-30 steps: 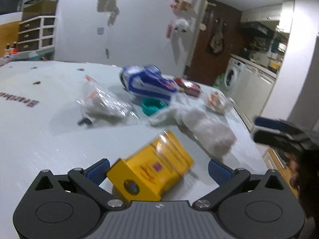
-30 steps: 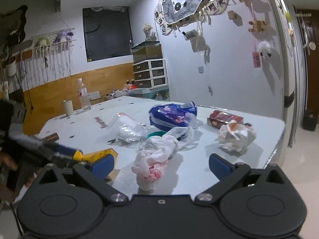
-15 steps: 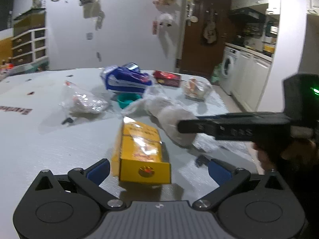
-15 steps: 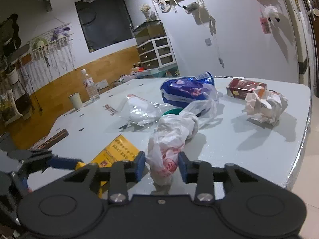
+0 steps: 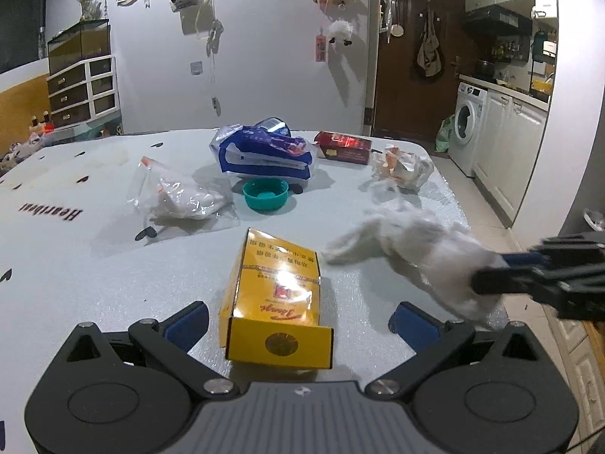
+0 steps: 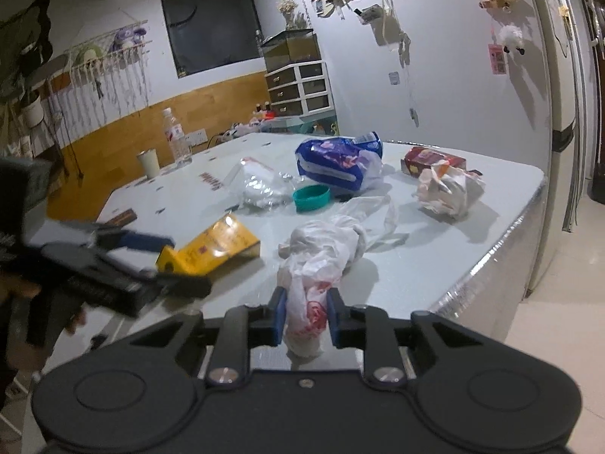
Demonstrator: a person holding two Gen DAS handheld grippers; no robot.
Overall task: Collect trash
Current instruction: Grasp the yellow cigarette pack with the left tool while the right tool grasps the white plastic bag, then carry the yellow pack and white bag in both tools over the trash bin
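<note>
White plastic bag [image 5: 412, 242]: left wrist view, knotted and blurred, lies on the table [image 5: 75, 265] to the right of the yellow box [image 5: 278, 291], long axis running from the box toward the table's right edge, where the right gripper [image 5: 503, 272] clamps its end. Left gripper [image 5: 298, 321], jaws wide apart, flanks the near end of the yellow box without touching it.

Right wrist view: white plastic bag [image 6: 321, 249] extends away from the right gripper [image 6: 304, 317], whose jaws have just been closing and pinch its near end; yellow box [image 6: 211, 246] lies to its left.
</note>
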